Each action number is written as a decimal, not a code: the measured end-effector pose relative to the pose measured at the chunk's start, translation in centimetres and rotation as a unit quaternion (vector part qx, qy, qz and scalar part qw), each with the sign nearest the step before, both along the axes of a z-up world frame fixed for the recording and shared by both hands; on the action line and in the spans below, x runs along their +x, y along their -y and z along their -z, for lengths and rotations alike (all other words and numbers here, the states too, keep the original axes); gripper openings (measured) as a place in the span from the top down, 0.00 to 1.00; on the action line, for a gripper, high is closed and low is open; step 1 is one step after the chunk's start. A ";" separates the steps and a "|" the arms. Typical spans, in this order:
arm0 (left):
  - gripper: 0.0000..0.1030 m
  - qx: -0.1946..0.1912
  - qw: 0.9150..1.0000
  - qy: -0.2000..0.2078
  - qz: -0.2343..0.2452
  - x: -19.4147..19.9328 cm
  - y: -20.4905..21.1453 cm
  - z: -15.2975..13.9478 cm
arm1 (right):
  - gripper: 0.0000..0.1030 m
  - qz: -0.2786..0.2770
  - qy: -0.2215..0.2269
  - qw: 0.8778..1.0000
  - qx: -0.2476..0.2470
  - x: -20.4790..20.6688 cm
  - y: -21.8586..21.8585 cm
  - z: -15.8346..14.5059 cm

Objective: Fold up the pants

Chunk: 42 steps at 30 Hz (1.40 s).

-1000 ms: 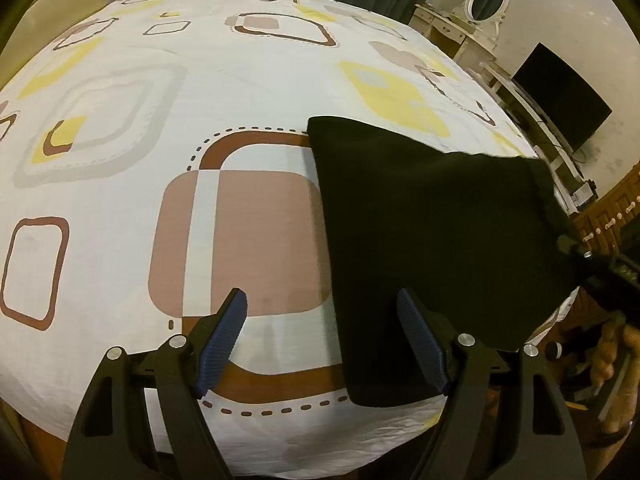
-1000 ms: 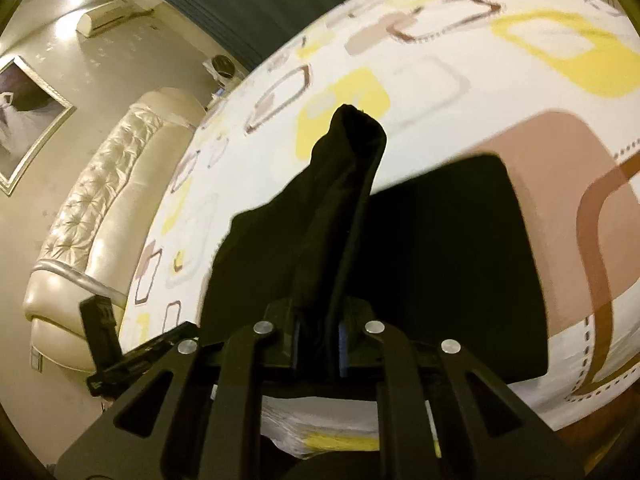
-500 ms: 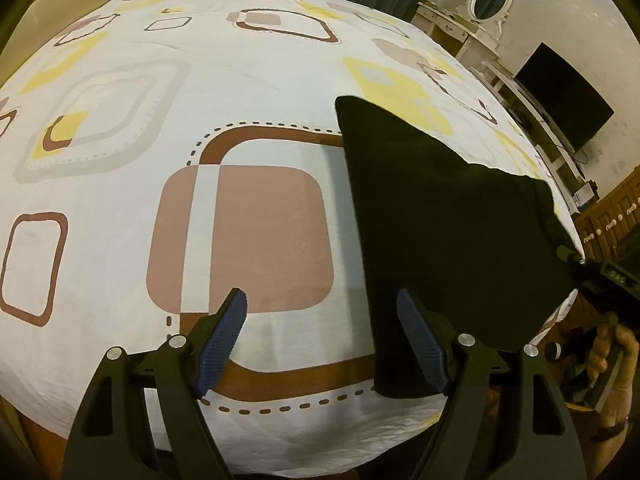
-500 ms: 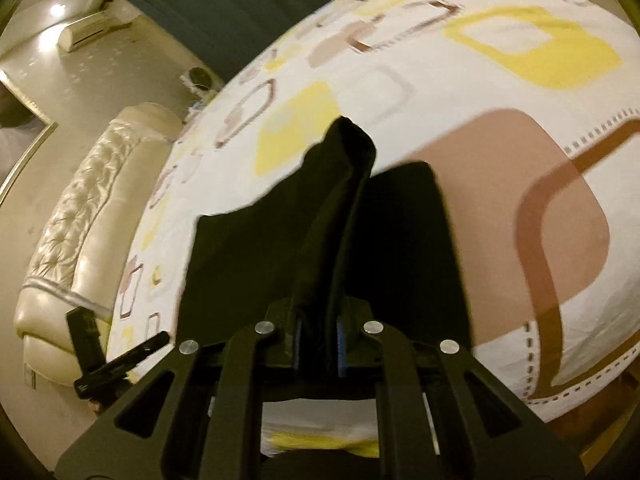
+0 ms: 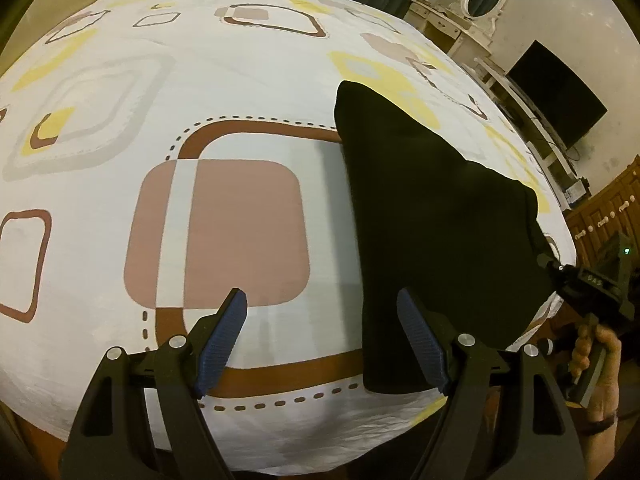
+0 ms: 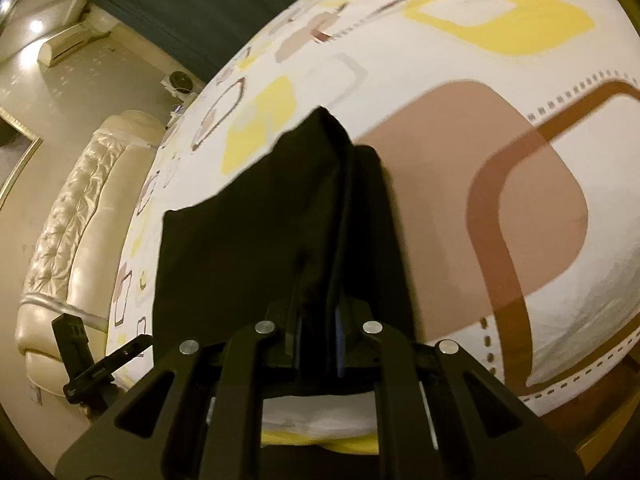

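Your right gripper (image 6: 318, 334) is clamped on a lifted edge of the black pants (image 5: 432, 240), which lie on the patterned bedsheet (image 5: 224, 92) just ahead of it. Your left gripper (image 5: 320, 344) hangs wide open and empty, the pants just to its right. To fold cleanly, I'd keep the held edge taut and lay it square over the flat part. No containers are in view.
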<state>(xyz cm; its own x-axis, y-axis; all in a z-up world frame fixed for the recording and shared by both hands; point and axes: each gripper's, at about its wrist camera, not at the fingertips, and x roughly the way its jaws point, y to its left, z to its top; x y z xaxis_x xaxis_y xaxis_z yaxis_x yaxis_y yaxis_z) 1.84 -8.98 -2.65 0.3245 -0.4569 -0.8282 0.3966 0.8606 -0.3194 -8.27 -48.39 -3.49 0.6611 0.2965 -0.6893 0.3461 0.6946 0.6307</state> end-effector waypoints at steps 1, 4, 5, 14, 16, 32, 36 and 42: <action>0.26 0.001 1.000 0.000 0.002 0.0 0.1 0.0 | 0.90 0.002 -0.001 1.000 0.004 -0.1 0.2 0.2; 0.26 -0.001 1.000 -0.001 0.006 -0.1 0.5 0.2 | 0.90 0.000 0.000 1.000 -0.001 -0.3 0.2 0.3; 0.26 0.002 1.000 -0.002 0.007 -0.1 0.7 0.4 | 0.89 -0.003 -0.004 1.000 -0.010 -0.2 0.1 0.5; 0.20 0.016 1.000 0.009 0.011 0.0 1.5 1.4 | 0.87 0.024 0.018 0.998 0.061 -1.2 1.1 3.0; 0.20 0.023 1.000 0.010 0.014 0.1 1.8 1.7 | 0.86 0.023 0.017 0.998 0.061 -1.2 1.0 2.9; 0.21 -0.051 0.996 -0.034 0.066 -0.3 -0.8 0.9 | 0.29 0.040 0.044 0.994 0.088 -4.5 3.0 0.4; 0.21 -0.073 0.994 -0.054 0.068 0.2 -0.2 1.6 | 0.29 0.030 0.025 0.994 0.102 -3.5 2.5 2.5; 0.21 -0.111 0.986 -0.104 0.066 1.1 0.6 3.2 | 0.26 0.009 0.043 0.990 0.134 -2.7 2.4 3.9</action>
<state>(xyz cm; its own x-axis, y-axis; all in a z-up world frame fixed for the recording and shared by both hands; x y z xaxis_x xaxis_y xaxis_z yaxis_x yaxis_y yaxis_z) 2.98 -9.58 -5.82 0.0841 -0.6618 -0.7449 0.4066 0.7053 -0.5807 -10.96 -50.77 -7.43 0.7212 0.4478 -0.5285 0.2944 0.4924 0.8190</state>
